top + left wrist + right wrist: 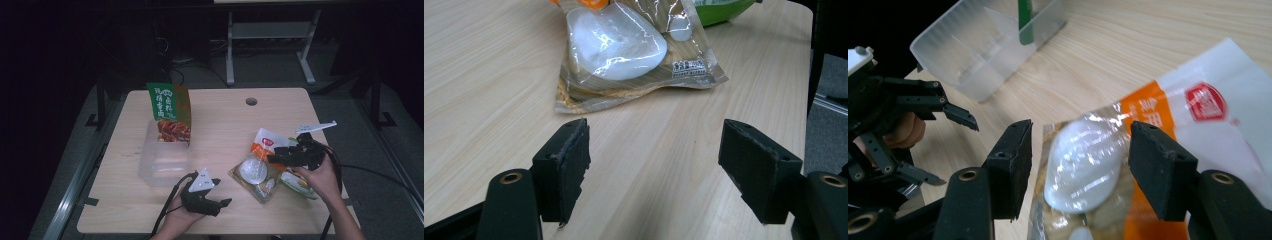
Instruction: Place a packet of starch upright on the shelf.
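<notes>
A clear snack bag [255, 175] with a white bun-like lump inside lies on the wooden table [220, 120], right of centre. It shows close up as the bag [624, 50] and the bag [1083, 160]. My right gripper [278, 157] hovers open just over it, jaws either side of the white lump. My left gripper [220, 202] is open near the front edge, pointing at the bag from a short way off; its jaws hold nothing. A clear plastic box [165, 157] sits left of centre, with a green and orange packet [170, 112] standing at its far end.
An orange and white packet [267, 140] lies under the clear bag, and a green packet [297, 182] sits beside my right hand. A cable hole [251, 101] marks the table's far side. Table legs and dark floor lie beyond.
</notes>
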The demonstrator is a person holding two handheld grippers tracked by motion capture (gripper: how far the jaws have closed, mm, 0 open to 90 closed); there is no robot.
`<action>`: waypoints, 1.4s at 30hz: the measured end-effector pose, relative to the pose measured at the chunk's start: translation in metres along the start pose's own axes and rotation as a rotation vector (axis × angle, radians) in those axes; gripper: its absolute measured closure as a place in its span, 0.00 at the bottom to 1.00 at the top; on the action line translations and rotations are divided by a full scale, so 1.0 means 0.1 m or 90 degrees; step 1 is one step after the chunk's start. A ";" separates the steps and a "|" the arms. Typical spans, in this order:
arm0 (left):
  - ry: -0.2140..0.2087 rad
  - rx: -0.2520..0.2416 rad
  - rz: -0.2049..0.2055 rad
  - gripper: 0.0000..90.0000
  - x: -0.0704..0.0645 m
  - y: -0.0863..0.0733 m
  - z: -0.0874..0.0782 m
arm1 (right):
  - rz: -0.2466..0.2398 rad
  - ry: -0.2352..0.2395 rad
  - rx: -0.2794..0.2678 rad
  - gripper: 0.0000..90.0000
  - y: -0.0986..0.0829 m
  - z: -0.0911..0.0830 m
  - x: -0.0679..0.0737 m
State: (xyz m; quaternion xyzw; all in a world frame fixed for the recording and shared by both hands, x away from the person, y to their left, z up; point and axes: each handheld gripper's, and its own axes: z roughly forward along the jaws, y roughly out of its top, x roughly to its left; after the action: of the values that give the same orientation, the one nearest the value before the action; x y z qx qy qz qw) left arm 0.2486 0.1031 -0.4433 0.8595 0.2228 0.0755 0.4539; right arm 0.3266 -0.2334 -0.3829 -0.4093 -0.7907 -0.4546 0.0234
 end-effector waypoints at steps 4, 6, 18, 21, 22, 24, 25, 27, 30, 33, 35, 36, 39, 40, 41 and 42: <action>0.006 0.005 0.010 0.35 0.01 0.09 0.06 | 0.004 -0.016 0.004 0.47 -0.09 -0.09 -0.04; 0.010 0.011 0.013 0.40 0.03 0.15 0.13 | 0.017 -0.026 0.008 0.47 -0.15 -0.14 -0.06; 0.034 0.034 0.019 0.60 0.12 0.37 0.44 | 0.038 -0.051 0.017 0.47 -0.34 -0.33 -0.10; 0.040 0.044 0.008 0.62 0.16 0.40 0.52 | 0.042 -0.057 0.018 0.47 -0.38 -0.34 -0.14; 0.039 0.044 0.007 0.63 0.17 0.40 0.53 | 0.045 -0.058 0.018 0.47 -0.39 -0.34 -0.15; 0.038 0.050 0.005 0.63 0.18 0.40 0.56 | 0.050 -0.058 0.019 0.46 -0.40 -0.32 -0.17; 0.038 0.050 0.005 0.63 0.18 0.40 0.56 | 0.050 -0.058 0.019 0.46 -0.40 -0.32 -0.17; 0.039 0.059 0.007 0.64 0.18 0.40 0.60 | 0.059 -0.057 0.021 0.46 -0.41 -0.26 -0.21; 0.038 0.063 0.002 0.64 0.19 0.40 0.62 | 0.071 -0.059 0.024 0.46 -0.40 -0.19 -0.25; 0.035 0.066 -0.001 0.64 0.19 0.40 0.64 | 0.074 -0.057 0.025 0.46 -0.39 -0.14 -0.27; 0.032 0.070 -0.001 0.64 0.19 0.40 0.65 | 0.081 -0.057 0.028 0.46 -0.37 -0.09 -0.28; 0.030 0.070 -0.001 0.64 0.19 0.39 0.66 | 0.081 -0.058 0.030 0.46 -0.36 -0.06 -0.29; 0.029 0.075 -0.001 0.64 0.19 0.40 0.68 | 0.086 -0.063 0.036 0.49 -0.33 0.01 -0.30; 0.029 0.073 -0.005 0.64 0.18 0.40 0.68 | 0.088 -0.068 0.037 0.50 -0.32 0.04 -0.30; 0.028 0.074 -0.004 0.63 0.18 0.40 0.69 | 0.095 -0.069 0.040 0.52 -0.31 0.06 -0.31; 0.027 0.077 0.000 0.63 0.19 0.40 0.69 | 0.097 -0.070 0.042 0.55 -0.30 0.09 -0.32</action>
State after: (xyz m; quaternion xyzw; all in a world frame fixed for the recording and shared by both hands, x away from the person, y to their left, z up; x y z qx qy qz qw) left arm 0.3005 0.0409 -0.4521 0.8835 0.2364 0.0804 0.3963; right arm 0.3306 -0.2543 -0.4221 -0.4919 -0.7718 -0.4020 0.0280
